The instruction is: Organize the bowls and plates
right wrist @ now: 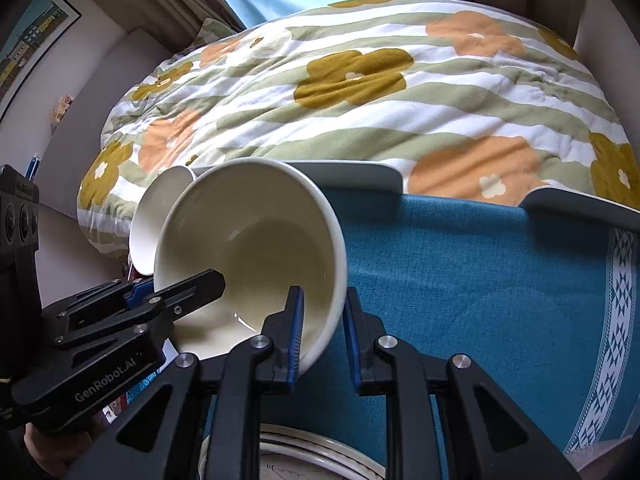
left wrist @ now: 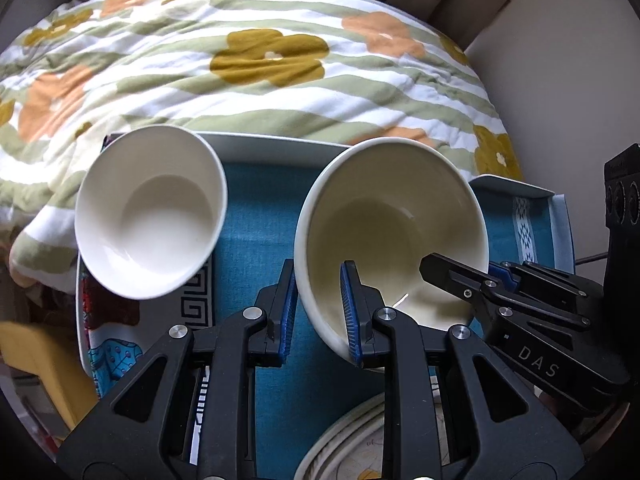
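A cream bowl is held tilted above the blue cloth, between both grippers. My left gripper pinches its left rim, one finger inside and one outside. My right gripper pinches its right rim the same way; it also shows in the left wrist view. A second white bowl stands tilted to the left, apart from the grippers. It shows partly behind the cream bowl in the right wrist view. A patterned plate lies below the grippers near the front edge.
The blue cloth lies in a white-rimmed tray. A floral quilt on a bed fills the background. A framed picture hangs at left. A yellow object sits at lower left.
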The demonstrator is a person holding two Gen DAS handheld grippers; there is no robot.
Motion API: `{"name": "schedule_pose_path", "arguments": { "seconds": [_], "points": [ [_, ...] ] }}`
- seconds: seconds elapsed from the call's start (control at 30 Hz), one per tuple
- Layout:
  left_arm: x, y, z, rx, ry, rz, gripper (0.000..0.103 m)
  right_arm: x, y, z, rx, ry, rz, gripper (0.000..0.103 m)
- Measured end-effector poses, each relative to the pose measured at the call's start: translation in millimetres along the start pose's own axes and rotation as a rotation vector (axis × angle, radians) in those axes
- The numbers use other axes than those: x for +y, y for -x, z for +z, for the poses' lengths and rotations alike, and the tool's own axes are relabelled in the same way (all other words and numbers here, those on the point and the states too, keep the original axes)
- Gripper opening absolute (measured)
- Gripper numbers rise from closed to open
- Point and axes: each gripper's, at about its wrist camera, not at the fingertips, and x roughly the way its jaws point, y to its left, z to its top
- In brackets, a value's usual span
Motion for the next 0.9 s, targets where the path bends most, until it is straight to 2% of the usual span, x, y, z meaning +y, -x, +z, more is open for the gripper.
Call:
{"name": "schedule_pose_path", "arguments": {
  "seconds": [0.3,0.43,0.57,0.7,0.9],
  "points": [
    [-83.7,22.2,-1.3,-0.003,-0.140,-0.069,0.019,-41.3,70.7,-24.8,-0.067,-0.075,-0.075,0.018],
    [-128.3,32.5,-14.5,-0.002,-0.199,-0.091,0.019,-62.3,104.5,-45.2,-0.102,-0.114,-0.098,0.018],
    [-171.0,40.3,-32.1,0.023,-0.223,-0.147,0.019,-86.8,138.8,-70.5,-0.120,-0.154,-0.117,0.018],
    [-213.7,43.4,-52.2,0.038,-0.274,-0.156,0.019,-112.2,168.8,-96.1,-0.132,-0.185,-0.139,0.018],
    [-267.3,34.7,-81.0,0.078,-0.335,-0.177,0.019,-148.9,192.6,-128.4,-0.133,-0.233,-0.167,0.018]
  ]
}}
